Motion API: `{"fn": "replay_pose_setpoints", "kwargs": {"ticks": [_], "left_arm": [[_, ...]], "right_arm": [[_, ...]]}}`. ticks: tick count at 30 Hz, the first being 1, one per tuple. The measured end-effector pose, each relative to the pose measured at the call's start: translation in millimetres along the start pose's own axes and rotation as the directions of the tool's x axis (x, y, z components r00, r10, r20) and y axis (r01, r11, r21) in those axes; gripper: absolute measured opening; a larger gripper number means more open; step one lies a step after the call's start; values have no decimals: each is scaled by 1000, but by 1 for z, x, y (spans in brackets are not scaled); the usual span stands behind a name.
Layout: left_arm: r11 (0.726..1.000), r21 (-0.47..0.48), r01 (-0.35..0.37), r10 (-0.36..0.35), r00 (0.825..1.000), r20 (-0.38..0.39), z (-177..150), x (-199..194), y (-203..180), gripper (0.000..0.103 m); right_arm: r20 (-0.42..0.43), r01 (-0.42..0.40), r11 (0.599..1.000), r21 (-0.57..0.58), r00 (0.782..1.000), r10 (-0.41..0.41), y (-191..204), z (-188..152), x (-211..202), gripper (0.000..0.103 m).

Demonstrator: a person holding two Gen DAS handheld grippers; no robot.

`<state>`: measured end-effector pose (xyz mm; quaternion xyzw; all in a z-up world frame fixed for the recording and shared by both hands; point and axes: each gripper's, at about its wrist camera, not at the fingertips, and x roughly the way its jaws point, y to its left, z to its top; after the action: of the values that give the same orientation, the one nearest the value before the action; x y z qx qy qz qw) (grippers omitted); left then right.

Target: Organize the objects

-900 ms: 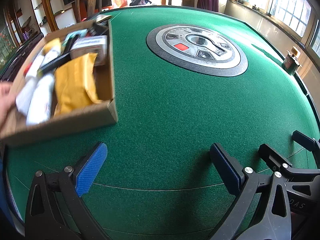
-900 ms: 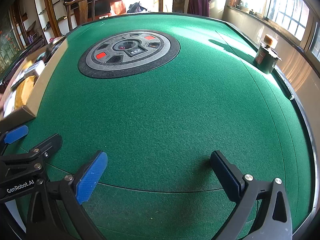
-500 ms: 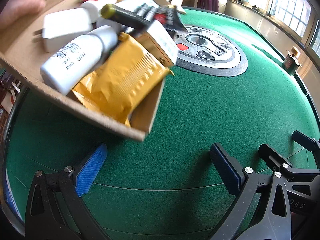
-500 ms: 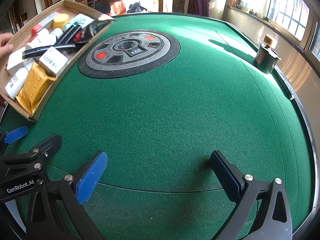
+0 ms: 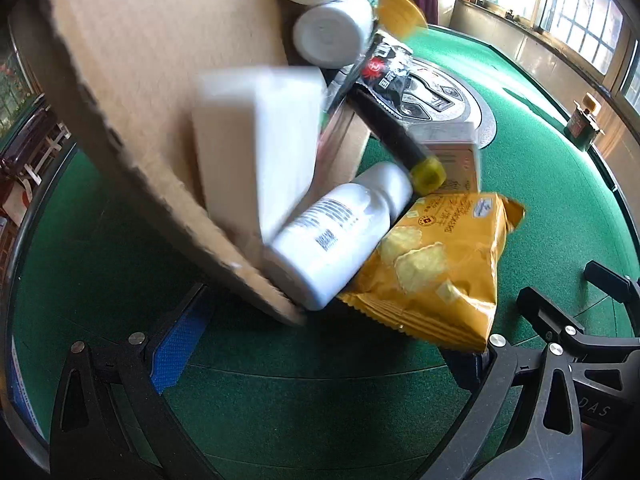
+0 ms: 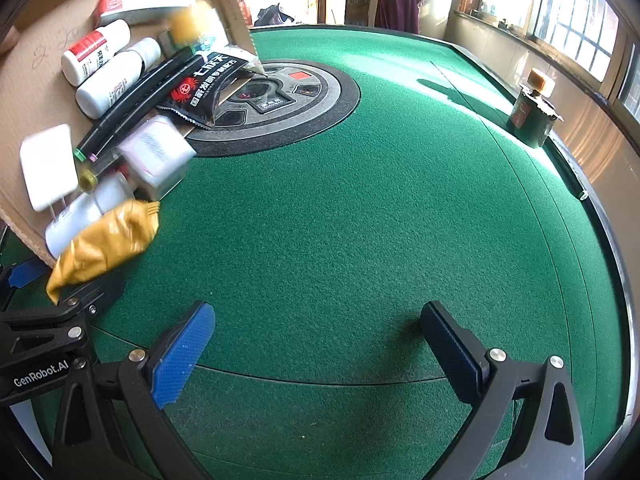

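Left wrist view. The left gripper points down at the green felt table with its jaws spread wide and nothing pinched between them. Above and ahead of its left finger, a cardboard tray stands steeply tilted, its lower edge near the felt. Objects are sliding out of it: a blurred white box ahead of the jaw gap, a white bottle lying against the tray's lower corner, and a yellow chip bag just ahead of the right finger, its lower edge hiding that fingertip. A black tube with a yellow cap slants above the bottle. Two more white bottles show their bases higher up.

Right wrist view. The right gripper likewise has its jaws spread, with only bare felt between them. The tilted tray and its spilling contents lie well to the left and ahead of it; the chip bag is the nearest piece, beside the left gripper's frame. A black snack packet overhangs the round centre console. Far ahead to the right, a dark green jar stands by the table's rim.
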<state>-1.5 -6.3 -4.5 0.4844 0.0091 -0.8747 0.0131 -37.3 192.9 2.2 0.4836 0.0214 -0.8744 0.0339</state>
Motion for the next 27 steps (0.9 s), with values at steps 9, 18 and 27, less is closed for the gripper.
{"fn": "replay_pose_setpoints", "kwargs": {"ticks": [9,18,27], "left_arm": [[1000,-4,2,-2,1000,-2,0,-2,0,103],[1000,-4,2,-2,1000,-2,0,-2,0,103],[1000,-4,2,-2,1000,-2,0,-2,-1,103]], "right_arm": [[-1,0,1000,0,1000,0,-3,0,0,103],[-1,0,1000,0,1000,0,-1,3,1,103],[-1,0,1000,0,1000,0,-2,3,1,103]]}}
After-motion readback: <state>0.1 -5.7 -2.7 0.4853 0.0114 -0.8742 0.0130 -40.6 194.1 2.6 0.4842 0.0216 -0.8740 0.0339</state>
